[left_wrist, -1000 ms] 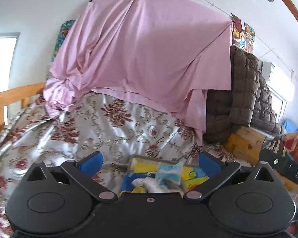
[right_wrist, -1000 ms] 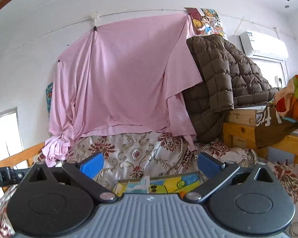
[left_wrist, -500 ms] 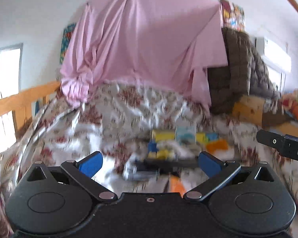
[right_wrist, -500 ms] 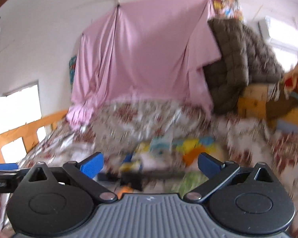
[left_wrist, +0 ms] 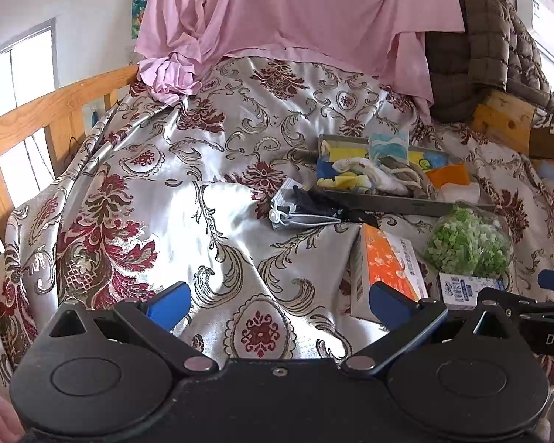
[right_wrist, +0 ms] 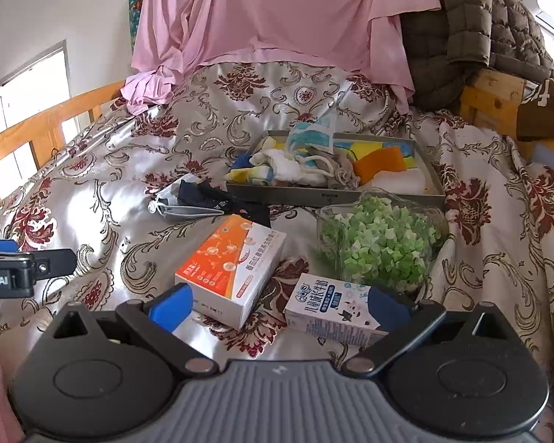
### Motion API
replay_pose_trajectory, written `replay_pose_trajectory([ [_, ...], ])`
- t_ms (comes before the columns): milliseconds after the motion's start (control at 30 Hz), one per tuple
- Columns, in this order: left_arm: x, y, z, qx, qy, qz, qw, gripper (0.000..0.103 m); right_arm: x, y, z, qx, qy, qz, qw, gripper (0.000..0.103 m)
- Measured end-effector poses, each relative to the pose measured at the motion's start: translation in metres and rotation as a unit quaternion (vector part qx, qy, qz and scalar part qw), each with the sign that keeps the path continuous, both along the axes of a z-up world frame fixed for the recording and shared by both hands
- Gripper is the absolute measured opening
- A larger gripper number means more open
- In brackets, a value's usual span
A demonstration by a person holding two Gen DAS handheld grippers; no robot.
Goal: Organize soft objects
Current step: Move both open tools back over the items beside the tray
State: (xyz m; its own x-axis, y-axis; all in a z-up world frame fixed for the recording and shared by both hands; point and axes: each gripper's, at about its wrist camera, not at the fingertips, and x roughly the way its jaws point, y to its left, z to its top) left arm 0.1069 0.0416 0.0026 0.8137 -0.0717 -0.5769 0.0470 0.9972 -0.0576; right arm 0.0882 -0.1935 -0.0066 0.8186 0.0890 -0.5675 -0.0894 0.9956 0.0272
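Note:
A grey tray (right_wrist: 328, 196) (left_wrist: 406, 203) on the bed holds soft items: white cloth (right_wrist: 284, 168), an orange sponge (right_wrist: 378, 162), a blue-white pouch (right_wrist: 310, 136). A grey face mask with dark cloth (right_wrist: 192, 203) (left_wrist: 306, 206) lies on the bedspread left of the tray. My left gripper (left_wrist: 277, 302) is open and empty, hovering over the bedspread. My right gripper (right_wrist: 279, 304) is open and empty above an orange-white box (right_wrist: 232, 262) and a milk carton (right_wrist: 332, 306).
A clear bag of green pieces (right_wrist: 378, 243) (left_wrist: 465, 243) lies in front of the tray. A pink sheet (left_wrist: 295, 11) hangs behind. A wooden rail (left_wrist: 37, 110) runs along the left. A brown quilted coat (right_wrist: 461, 26) hangs at the right.
Both grippers have tilted down from the wall toward the bed and pulled back; the tray, mask, boxes and green bag are now in full view. Both stay open.

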Motion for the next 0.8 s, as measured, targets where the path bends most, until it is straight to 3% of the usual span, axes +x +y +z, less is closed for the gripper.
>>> replay_pose_trajectory([
  [233, 0.013, 0.001, -0.005, 0.000, 0.025, 0.018, 0.9995, 0.102, 0.016, 0.005, -0.002, 0.009, -0.001, 0.018, 1.000, 0.103],
  [533, 0.030, 0.018, -0.007, -0.030, 0.055, 0.068, 0.9957, 0.102, 0.029, 0.016, -0.007, 0.015, -0.012, 0.031, 0.999, 0.103],
  [800, 0.064, 0.027, -0.020, -0.019, 0.067, 0.104, 0.9921, 0.102, 0.051, 0.012, -0.016, 0.061, 0.005, 0.019, 0.998, 0.103],
])
